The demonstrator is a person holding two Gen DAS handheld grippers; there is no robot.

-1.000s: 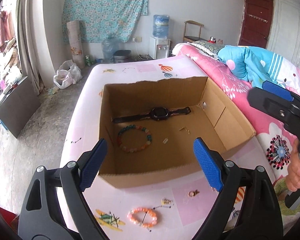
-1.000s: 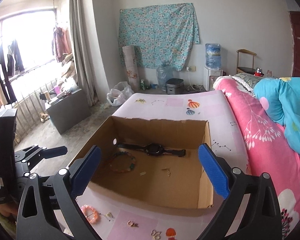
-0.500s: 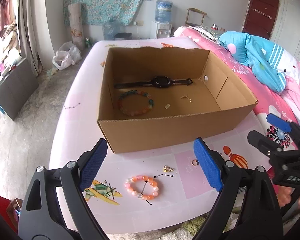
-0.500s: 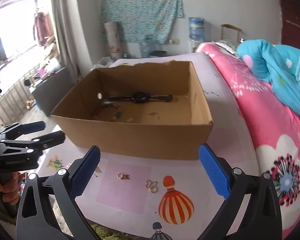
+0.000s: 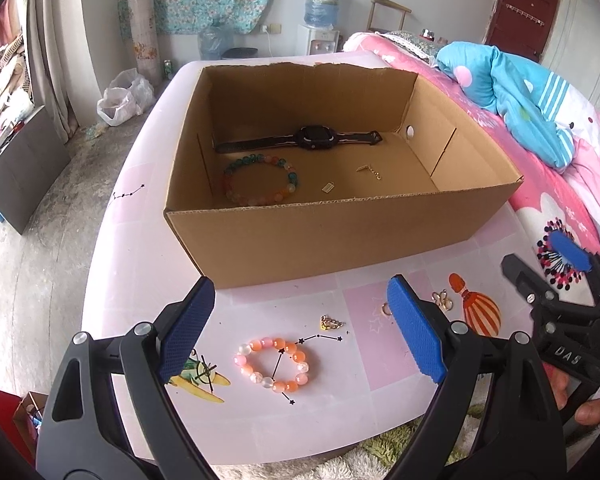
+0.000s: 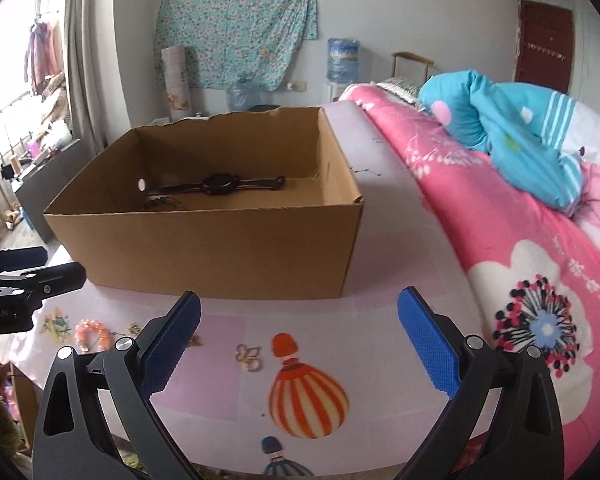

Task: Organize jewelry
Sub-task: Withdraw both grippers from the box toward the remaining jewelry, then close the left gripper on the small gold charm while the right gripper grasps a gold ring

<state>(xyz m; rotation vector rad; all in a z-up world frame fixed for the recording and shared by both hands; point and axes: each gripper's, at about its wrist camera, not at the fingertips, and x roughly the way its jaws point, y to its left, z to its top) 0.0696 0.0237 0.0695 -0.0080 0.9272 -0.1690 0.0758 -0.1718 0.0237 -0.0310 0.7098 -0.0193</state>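
Left claw (image 5: 300, 336) and right claw (image 6: 300, 344), both spread and empty; bead bracelet (image 5: 274, 364) likely light, slippery: pinch across one side of its loop.

A: Where does the left wrist view look from?
B: Above the sheet's (image 5: 260, 420) near edge, tilted steeply down past its own blue pads (image 5: 186, 332), near enough to see into the box (image 5: 332, 232).

A: And the right wrist view?
B: Lower and flatter, further toward the quilt (image 6: 520, 240), facing the box's (image 6: 204, 248) front wall.

A: What do both cover?
B: The box, the pink bracelet (image 5: 275, 364) (image 6: 91, 332), the balloon print (image 5: 480, 312) (image 6: 306, 396), and each other's gripper at the edge.
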